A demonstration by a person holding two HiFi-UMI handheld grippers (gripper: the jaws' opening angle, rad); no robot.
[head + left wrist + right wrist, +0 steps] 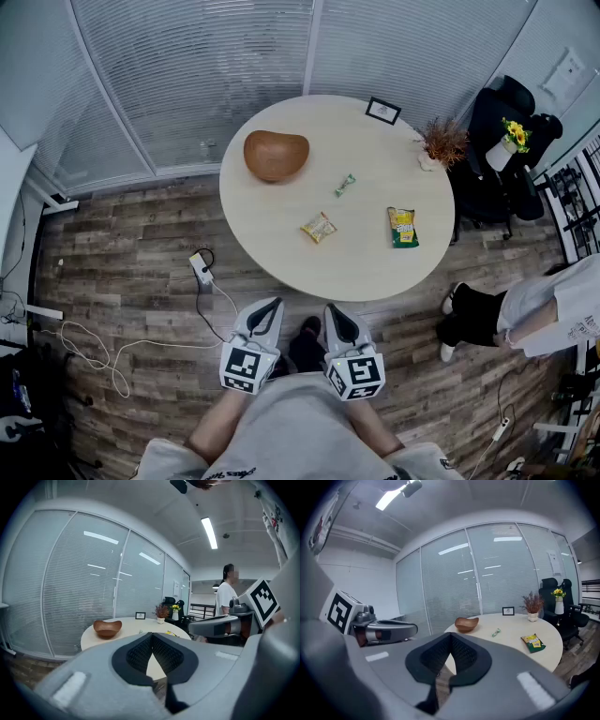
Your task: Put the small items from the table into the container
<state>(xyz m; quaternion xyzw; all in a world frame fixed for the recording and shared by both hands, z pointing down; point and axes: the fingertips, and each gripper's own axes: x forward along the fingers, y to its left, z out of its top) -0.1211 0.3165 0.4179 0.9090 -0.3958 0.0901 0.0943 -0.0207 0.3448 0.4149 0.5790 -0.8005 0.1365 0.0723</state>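
A round pale table (281,239) holds a brown wooden bowl (276,155) at its far left. On it also lie a small green candy (345,185), a yellow snack packet (319,227) and a green-and-yellow chips packet (403,227). My left gripper (271,307) and right gripper (334,311) hover side by side short of the table's near edge, over the floor. Both are shut with nothing between the pads. The left gripper view shows the left gripper (151,637) facing the bowl (107,627). In the right gripper view, the right gripper (451,637) faces the bowl (466,624), candy (496,632) and chips packet (532,641).
A small photo frame (382,111) and a vase of dried plants (441,145) stand at the table's far edge. A black chair with yellow flowers (511,131) is at the right. A person (544,314) stands at the right. A power strip with cables (202,269) lies on the floor.
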